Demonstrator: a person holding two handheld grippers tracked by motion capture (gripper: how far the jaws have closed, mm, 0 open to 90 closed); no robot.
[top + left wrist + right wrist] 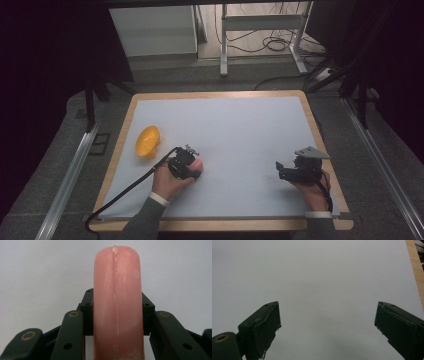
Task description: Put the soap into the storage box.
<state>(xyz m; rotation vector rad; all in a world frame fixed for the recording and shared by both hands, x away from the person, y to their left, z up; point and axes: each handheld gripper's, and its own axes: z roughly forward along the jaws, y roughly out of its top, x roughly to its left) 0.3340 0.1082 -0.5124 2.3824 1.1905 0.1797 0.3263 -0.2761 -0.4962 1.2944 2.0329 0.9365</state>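
Observation:
A pink sausage-shaped object point(117, 290) stands lengthwise between the black jaws of my left gripper point(117, 312), whose pads press on both its sides. In the high view the left gripper point(192, 171) sits low over the white mat point(240, 130), left of centre, with the pink object point(199, 163) showing at its tip. A yellow bowl point(147, 141) lies tilted on the mat just up and left of that hand. My right gripper point(281, 170) rests near the mat's right side, pointing left. Its jaws stand wide apart over bare mat point(327, 315), holding nothing.
The mat covers a wooden-edged table point(122, 130); its wooden border point(414, 270) shows at the right of the right gripper view. A black cable point(125, 190) trails from the left gripper to the front edge. Metal rails and a desk frame point(260, 25) stand beyond the table.

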